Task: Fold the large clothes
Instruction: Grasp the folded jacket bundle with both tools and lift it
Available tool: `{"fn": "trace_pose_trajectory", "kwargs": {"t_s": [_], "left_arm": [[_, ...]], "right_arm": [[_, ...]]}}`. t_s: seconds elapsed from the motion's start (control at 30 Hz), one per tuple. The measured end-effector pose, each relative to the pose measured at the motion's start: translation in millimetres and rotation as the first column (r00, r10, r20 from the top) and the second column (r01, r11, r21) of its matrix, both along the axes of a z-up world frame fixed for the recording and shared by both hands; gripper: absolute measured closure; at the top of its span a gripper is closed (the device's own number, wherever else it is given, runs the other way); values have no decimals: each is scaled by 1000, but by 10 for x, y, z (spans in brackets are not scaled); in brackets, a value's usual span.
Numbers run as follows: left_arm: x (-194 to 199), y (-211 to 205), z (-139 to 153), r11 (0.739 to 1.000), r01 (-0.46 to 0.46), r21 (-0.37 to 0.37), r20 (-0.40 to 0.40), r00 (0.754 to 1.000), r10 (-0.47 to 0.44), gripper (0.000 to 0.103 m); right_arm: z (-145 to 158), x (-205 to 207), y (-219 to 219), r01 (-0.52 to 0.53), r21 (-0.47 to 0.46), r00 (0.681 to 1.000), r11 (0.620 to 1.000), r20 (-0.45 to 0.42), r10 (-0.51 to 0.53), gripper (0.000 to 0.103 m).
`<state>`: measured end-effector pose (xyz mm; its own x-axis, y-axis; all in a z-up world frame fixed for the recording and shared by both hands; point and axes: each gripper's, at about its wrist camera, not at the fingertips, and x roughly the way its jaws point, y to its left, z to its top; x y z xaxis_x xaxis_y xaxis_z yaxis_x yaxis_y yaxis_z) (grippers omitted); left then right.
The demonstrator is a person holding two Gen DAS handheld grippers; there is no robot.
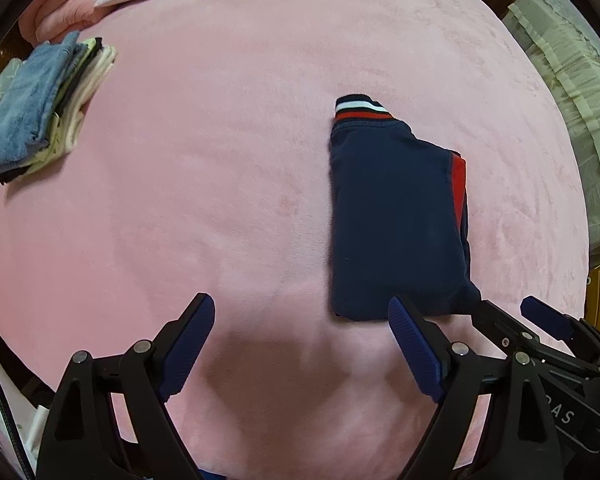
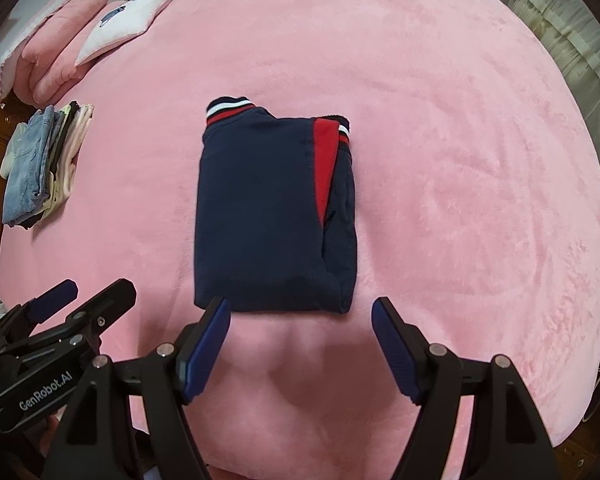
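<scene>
A navy garment with red panel and red-white striped trim (image 2: 268,212) lies folded into a compact rectangle on the pink bed cover (image 2: 460,160). It also shows in the left wrist view (image 1: 396,224), right of centre. My right gripper (image 2: 300,312) is open and empty, just short of the garment's near edge. My left gripper (image 1: 300,316) is open and empty, to the left of the garment's near corner. In the left wrist view the right gripper (image 1: 508,312) shows at the lower right; in the right wrist view the left gripper (image 2: 88,296) shows at the lower left.
A stack of folded clothes with denim on top (image 1: 40,108) sits at the far left of the bed, also in the right wrist view (image 2: 44,164). Pink bedding and a white pillow (image 2: 128,20) lie at the far left corner. Pale curtains (image 1: 572,80) hang beyond the right edge.
</scene>
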<state>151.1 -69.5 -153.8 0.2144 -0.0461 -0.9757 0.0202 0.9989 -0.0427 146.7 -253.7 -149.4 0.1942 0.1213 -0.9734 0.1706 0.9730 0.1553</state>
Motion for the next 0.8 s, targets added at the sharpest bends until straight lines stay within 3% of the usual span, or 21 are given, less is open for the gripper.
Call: {"fn": "trace_pose_trajectory", "kwargs": {"t_s": [0.13,0.3,0.53,0.67,0.8], "left_arm": [[80,-22,-163,999,-29,-24,-17,999,29,16],[215,-34,-413,996,-31,-78,-58,998,26,16],[424,-11,-798,976,-26,-217,-136,991,-4,16],[520,-16,-1012,961,-26,-276,-176,984,-24,16],[604,24,-1260,916,-79,-393,-211,977,-6,25]], "right_arm": [[-173,72,-67,-6,17,1000,1000,-25,6,29],[-510,167,-237,20,202,997,979,-76,-5,29],[-1081,307,-437,73,420,990,905,-138,-15,29],[-1338,402,-492,75,546,989,834,-145,6,26],[-1466,464,-515,47,626,991,778,-125,41,24]]}}
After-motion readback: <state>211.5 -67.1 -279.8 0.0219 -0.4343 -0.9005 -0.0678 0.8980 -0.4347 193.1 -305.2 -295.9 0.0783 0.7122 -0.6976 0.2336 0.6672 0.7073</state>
